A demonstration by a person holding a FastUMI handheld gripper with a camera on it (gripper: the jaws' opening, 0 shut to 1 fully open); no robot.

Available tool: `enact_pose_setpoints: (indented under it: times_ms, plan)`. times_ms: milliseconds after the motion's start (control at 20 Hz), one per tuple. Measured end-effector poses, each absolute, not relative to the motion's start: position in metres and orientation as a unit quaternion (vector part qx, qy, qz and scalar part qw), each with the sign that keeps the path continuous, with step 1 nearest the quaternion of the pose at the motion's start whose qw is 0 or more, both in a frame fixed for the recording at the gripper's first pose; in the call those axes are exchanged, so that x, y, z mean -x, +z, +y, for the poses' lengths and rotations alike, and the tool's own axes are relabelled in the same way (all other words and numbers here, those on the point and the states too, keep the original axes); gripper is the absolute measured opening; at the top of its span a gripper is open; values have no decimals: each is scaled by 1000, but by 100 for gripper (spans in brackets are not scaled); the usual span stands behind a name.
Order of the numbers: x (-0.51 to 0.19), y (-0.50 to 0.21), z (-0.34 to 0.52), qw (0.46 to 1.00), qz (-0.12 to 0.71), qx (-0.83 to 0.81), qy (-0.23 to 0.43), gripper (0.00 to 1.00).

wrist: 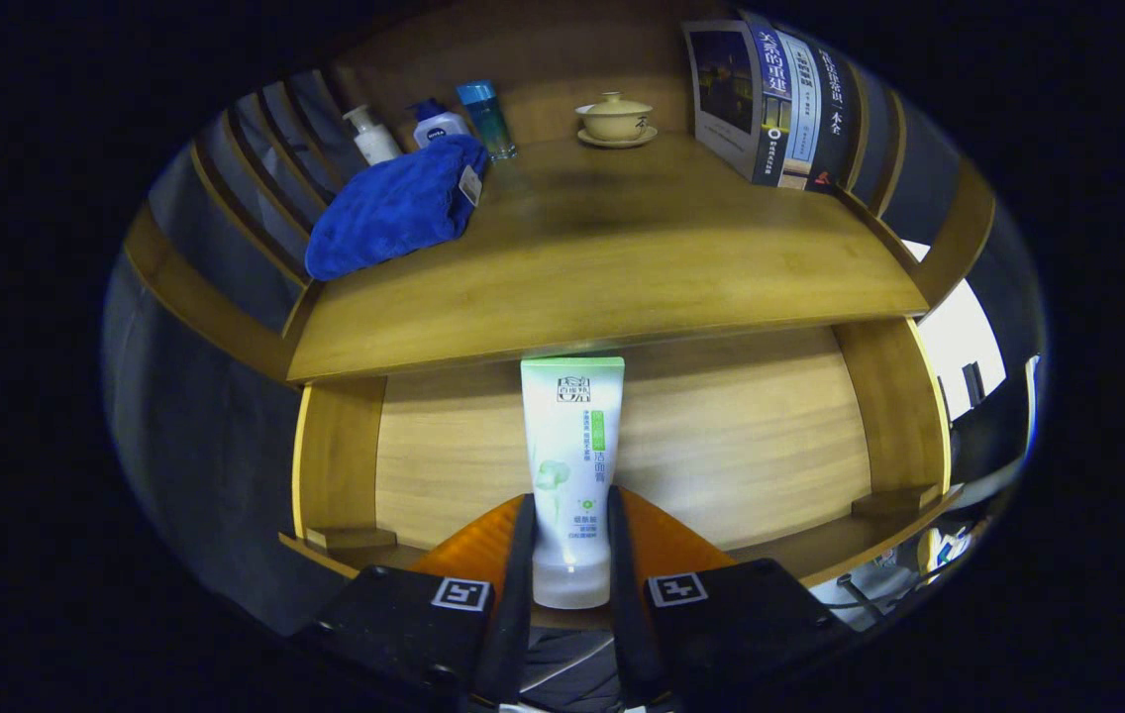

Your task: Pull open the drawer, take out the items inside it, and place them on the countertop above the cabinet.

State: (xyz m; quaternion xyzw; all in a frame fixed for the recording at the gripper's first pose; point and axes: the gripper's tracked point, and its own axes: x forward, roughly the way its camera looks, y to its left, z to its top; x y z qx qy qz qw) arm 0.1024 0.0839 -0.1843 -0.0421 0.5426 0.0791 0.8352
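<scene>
At the bottom middle of the frame, the gripper [570,555] has its two black fingers [519,574] closed in on a white and green tube [570,475]. One finger presses on each side of the tube near its clear cap end, so the tube is held tight and stands up between them. Behind the tube is the open drawer [721,436], a light wood box with low side walls. Just above it, across the middle of the frame, is the wooden countertop [622,267]. On the countertop at the upper left lies a blue towel [394,208]. Behind the towel stand a white pump bottle [371,135], a blue and white bottle [438,123] and a clear blue bottle [486,117]. Near the top middle sits a tan lidded cup on a saucer [614,119]. At the upper right, some books [780,99] lean upright.
</scene>
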Motion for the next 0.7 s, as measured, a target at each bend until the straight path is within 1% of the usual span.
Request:
enact_pose_setpoints:
  times_ms: [150, 350, 500, 700]
  plan:
    - [-96, -165, 76, 844, 528, 46, 77, 44]
    - [-83, -133, 75, 855, 508, 47, 93, 44]
    - [-91, -112, 72, 869, 484, 53, 94, 44]
    - [-118, -94, 79, 879, 466, 45, 95, 44]
